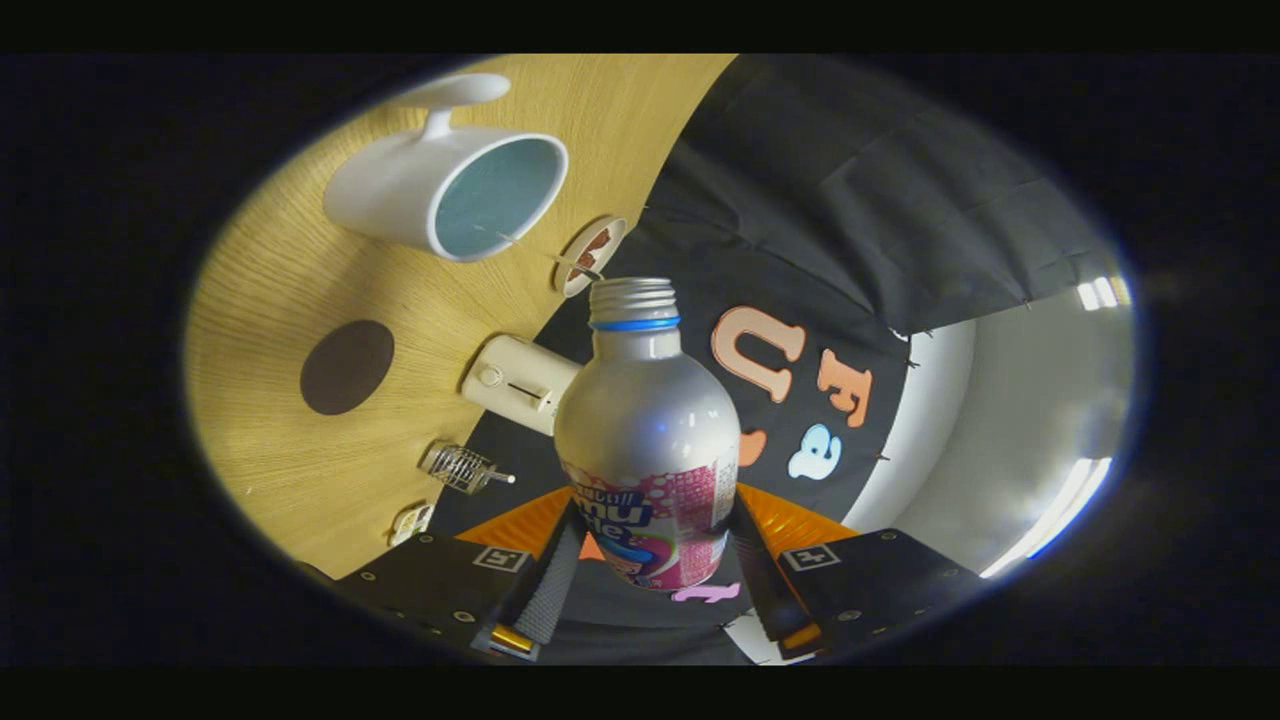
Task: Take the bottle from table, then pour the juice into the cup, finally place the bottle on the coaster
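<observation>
1. I have the gripper [650, 560] closed on the bottle [648, 430]; both fingers [555, 580] press its labelled lower body, 1 on each side.
2. The bottle is capless, its threaded neck pointing away from me at 12 o'clock.
3. The white cup [450, 190] with a blue inside sits on the wooden table [270, 450], at 11 o'clock from the bottle's mouth, well apart.
4. The dark round coaster [347, 367] lies bare at 9 o'clock from the bottle.
5. Between them and me: a cream box [515, 380], a small glass jar [460, 466], and a small round dish [590, 255] near the neck.
</observation>
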`<action>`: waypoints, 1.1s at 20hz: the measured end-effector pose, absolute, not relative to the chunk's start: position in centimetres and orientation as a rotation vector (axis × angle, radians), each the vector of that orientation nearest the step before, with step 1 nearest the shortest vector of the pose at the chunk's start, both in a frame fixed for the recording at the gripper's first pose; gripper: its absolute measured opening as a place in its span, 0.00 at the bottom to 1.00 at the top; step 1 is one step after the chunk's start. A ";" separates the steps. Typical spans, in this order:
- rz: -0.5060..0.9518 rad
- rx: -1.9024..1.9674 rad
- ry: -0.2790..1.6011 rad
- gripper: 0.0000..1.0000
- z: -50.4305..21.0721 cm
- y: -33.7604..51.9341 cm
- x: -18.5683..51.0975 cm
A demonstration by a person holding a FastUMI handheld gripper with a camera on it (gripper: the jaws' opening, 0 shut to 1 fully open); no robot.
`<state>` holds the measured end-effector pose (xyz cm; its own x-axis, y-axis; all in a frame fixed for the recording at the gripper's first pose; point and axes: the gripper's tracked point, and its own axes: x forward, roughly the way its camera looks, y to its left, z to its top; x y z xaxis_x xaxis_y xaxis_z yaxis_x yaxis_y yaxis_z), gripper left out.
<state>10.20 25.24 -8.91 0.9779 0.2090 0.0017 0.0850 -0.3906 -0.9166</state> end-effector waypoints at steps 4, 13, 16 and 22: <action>0.161 -1.972 -0.205 0.77 -10.1 25.8 9.8; 0.261 -1.827 -0.087 0.77 -14.1 25.8 9.7; 0.296 -1.686 -0.031 0.77 -15.1 25.7 9.7; 0.293 -1.308 0.003 0.77 -13.3 26.3 10.4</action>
<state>10.37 26.28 -13.34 0.9631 0.2110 -0.1671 -0.2148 0.2280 -0.9497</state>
